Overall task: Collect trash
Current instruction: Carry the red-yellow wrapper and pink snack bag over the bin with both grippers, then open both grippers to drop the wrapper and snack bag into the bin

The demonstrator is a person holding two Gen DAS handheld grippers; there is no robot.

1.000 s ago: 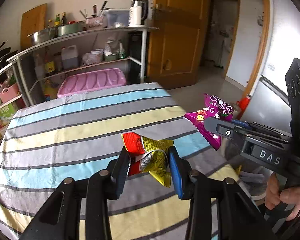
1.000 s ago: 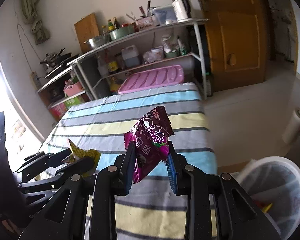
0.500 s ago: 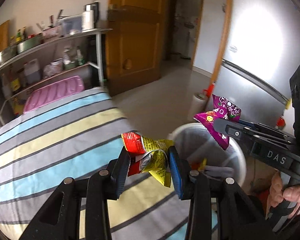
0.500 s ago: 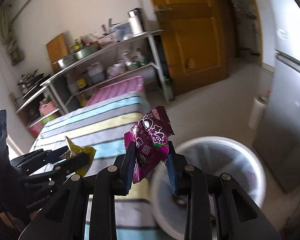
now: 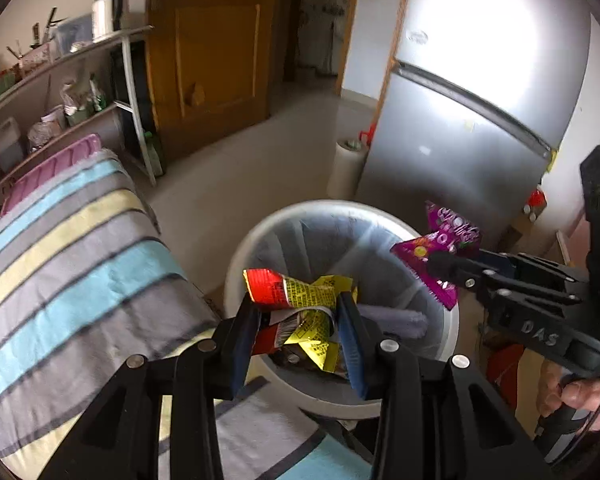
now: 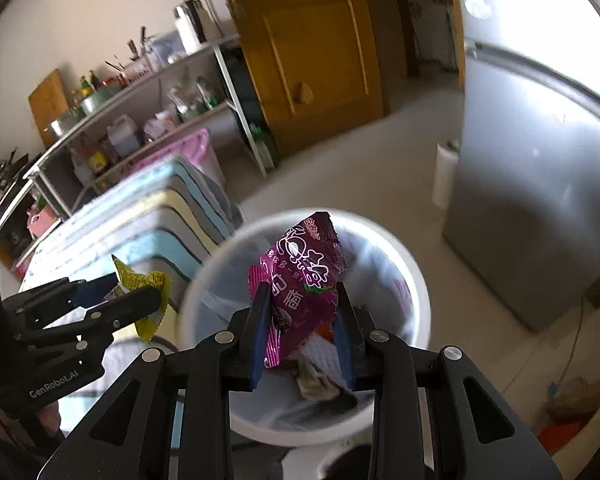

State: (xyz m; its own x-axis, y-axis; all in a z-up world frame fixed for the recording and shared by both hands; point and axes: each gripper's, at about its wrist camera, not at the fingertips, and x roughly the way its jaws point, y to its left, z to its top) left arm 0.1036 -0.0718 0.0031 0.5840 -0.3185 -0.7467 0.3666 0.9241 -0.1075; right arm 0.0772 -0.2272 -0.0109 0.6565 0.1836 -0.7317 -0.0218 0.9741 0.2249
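My left gripper (image 5: 298,320) is shut on a crumpled red and yellow snack wrapper (image 5: 296,300) and holds it above the white trash bin (image 5: 236,268). My right gripper (image 6: 302,322) is shut on a purple snack wrapper (image 6: 300,272) and holds it over the same bin (image 6: 418,280). The bin has a clear liner and some trash in it. The right gripper with the purple wrapper (image 5: 440,252) also shows in the left wrist view, over the bin's right rim. The left gripper with the yellow wrapper (image 6: 148,296) shows in the right wrist view, left of the bin.
The table with a striped cloth (image 5: 72,272) stands left of the bin. A silver fridge (image 5: 480,120) is at the right, a paper roll (image 5: 346,168) beside it. A metal shelf with kitchenware (image 5: 60,92) and a wooden door (image 5: 212,52) lie behind.
Both grippers have swung right from over the table to above the trash bin, each still holding its wrapper.
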